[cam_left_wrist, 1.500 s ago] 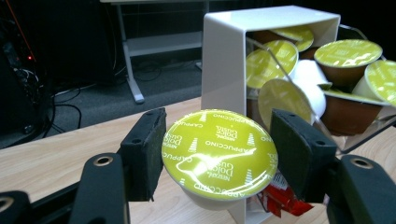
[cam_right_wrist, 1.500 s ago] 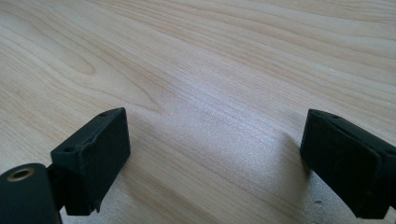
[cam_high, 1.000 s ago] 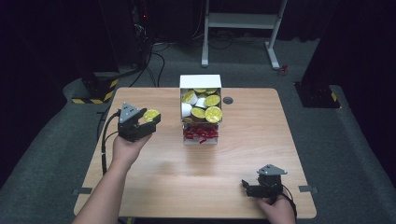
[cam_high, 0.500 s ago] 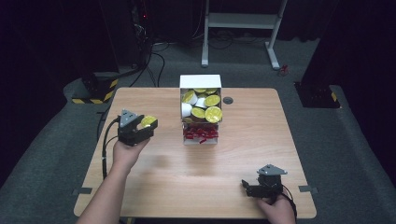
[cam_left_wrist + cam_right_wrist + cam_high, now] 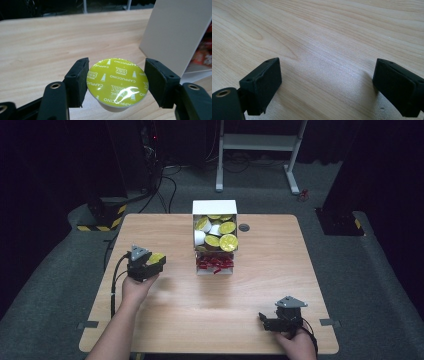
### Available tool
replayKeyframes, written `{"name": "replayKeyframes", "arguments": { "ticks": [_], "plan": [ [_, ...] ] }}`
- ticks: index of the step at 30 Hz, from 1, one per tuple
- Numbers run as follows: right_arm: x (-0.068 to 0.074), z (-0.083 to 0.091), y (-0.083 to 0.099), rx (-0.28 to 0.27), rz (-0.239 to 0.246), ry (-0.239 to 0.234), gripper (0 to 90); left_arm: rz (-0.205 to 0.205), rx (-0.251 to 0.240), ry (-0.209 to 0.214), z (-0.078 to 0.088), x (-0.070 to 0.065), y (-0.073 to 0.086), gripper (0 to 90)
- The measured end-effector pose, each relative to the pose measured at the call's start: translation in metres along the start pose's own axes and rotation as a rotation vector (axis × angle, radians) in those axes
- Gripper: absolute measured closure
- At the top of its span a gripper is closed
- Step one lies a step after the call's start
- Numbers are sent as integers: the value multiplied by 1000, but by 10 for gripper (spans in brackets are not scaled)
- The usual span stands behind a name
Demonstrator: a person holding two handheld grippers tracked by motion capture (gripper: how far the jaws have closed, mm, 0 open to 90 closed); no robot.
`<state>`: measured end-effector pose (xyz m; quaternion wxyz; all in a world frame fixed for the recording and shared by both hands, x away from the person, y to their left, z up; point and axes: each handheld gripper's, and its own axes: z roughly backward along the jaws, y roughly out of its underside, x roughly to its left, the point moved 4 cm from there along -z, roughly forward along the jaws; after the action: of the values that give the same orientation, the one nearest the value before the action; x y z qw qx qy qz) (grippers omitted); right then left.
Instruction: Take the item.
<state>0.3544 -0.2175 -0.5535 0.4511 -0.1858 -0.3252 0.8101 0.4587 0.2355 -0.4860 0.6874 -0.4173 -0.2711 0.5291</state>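
While left gripper (image 5: 116, 80) clamps capsule (image 5: 117, 83), right gripper (image 5: 327, 85) gapes over table (image 5: 324, 37)

1. Desk (image 5: 270, 270): light wood-grain top, rounded corners, standing on grey carpet.
2. White box (image 5: 215, 237) sits on the desk at the far middle, open, packed with yellow-lidded and white capsules; a red printed panel shows at its near end.
3. Small dark round disc (image 5: 244, 227) sits in the desk surface just right of the box.
4. Right claw (image 5: 267, 321) is low at the near right edge of the desk; contact unclear.
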Motion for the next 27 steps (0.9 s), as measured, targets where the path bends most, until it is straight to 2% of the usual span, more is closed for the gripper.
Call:
{"name": "replayKeyframes", "arguments": {
  "ticks": [7, 12, 21, 27],
  "plan": [
    [0, 0, 0, 0, -2, -1, 84, 14, 47, -9, -16, 1, 15, 382],
    [0, 0, 0, -1, 1, 0, 86, -14, 65, -15, -24, -3, 19, 382],
    [0, 0, 0, 0, -1, -2, 87, -7, 71, -22, -35, -5, 23, 382],
    [0, 0, 0, -2, 4, -2, 87, -12, 81, -42, -41, -5, 27, 382]
  ]
}}
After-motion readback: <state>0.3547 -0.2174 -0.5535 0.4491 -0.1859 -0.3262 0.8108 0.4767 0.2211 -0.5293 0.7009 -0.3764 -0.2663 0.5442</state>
